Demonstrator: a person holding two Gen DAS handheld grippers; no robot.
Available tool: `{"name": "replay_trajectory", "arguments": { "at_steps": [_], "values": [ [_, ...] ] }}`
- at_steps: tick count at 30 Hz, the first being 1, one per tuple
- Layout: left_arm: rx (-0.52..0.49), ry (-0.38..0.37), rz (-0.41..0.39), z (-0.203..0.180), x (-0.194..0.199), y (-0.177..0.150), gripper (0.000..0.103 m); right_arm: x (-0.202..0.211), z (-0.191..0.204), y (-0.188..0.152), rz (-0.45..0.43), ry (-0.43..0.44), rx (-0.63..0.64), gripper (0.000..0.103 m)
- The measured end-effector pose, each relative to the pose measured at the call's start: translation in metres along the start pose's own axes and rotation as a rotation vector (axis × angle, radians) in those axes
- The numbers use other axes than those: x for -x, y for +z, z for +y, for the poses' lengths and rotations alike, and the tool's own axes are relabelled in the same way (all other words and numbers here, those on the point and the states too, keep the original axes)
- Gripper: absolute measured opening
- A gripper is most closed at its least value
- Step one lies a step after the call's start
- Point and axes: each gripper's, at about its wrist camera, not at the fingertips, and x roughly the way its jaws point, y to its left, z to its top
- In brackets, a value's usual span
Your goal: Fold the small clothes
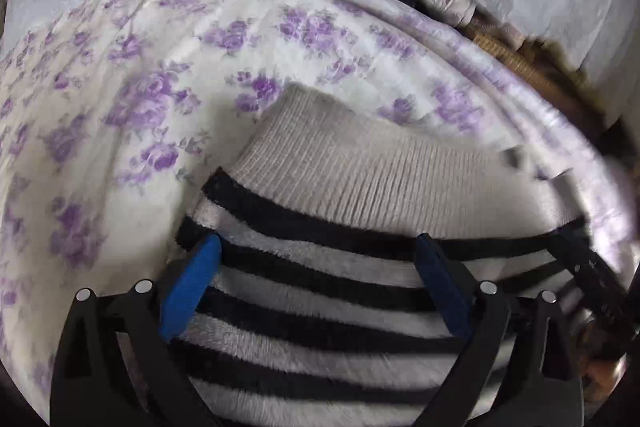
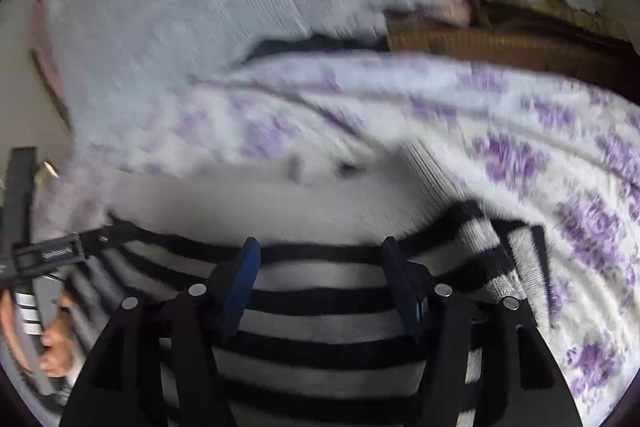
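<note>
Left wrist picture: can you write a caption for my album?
Open left gripper over a black-and-white striped garment on a purple-flowered sheet.

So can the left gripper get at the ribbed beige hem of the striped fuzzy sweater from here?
Probably yes. The left gripper is open over the black-and-white striped fuzzy sweater, and the ribbed beige hem lies uncovered just ahead.

you won't find any text you can read here. the one candidate is a small pale imprint on the black clamp bar (image 2: 56, 253) at the left edge of the right wrist view, and it is too blurred and too small to make out. the left wrist view carries no lettering, label, brand, number or sign on anything.
</note>
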Motion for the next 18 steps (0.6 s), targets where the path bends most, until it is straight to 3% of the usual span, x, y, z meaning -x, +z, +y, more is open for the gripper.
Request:
{"name": "replay_trajectory", "arguments": {
  "at_steps": [2,4,5,7,8,10,12,16,18],
  "values": [
    [-0.113,0.161,-0.035,-0.025,0.0,-0.008,0.096,0.008,0.001,0.004,-0.023,-0.006,-0.002,0.062],
    [-0.162,0.238,-0.095,-0.039,0.012,-0.018,0.094,0.025,0.0,-0.002,-0.105,-0.029,-0.007,0.062],
    [-0.164,0.216,-0.109,-0.04,0.022,-0.022,0.094,0.034,0.002,-0.005,-0.136,-0.039,-0.003,0.062],
    [-0.176,0.067,-0.146,-0.045,0.05,-0.033,0.095,0.057,0.014,-0.009,-0.206,-0.051,0.068,0.067],
    [-0.186,0.038,-0.164,-0.047,0.059,-0.037,0.098,0.063,0.021,-0.011,-0.219,-0.043,0.096,0.071],
    [-0.219,0.051,-0.17,-0.055,0.06,-0.047,0.099,0.055,0.031,-0.016,-0.168,-0.048,0.118,0.083],
    [-0.264,0.104,-0.079,-0.06,0.03,-0.052,0.099,0.015,0.038,-0.028,-0.003,-0.089,0.186,0.091],
    [-0.215,0.064,-0.086,-0.054,0.034,-0.054,0.099,0.02,0.038,-0.03,-0.03,-0.099,0.183,0.09],
    [-0.172,0.047,-0.109,-0.049,0.048,-0.061,0.098,0.047,0.032,-0.038,-0.104,-0.138,0.146,0.09]
  ]
}}
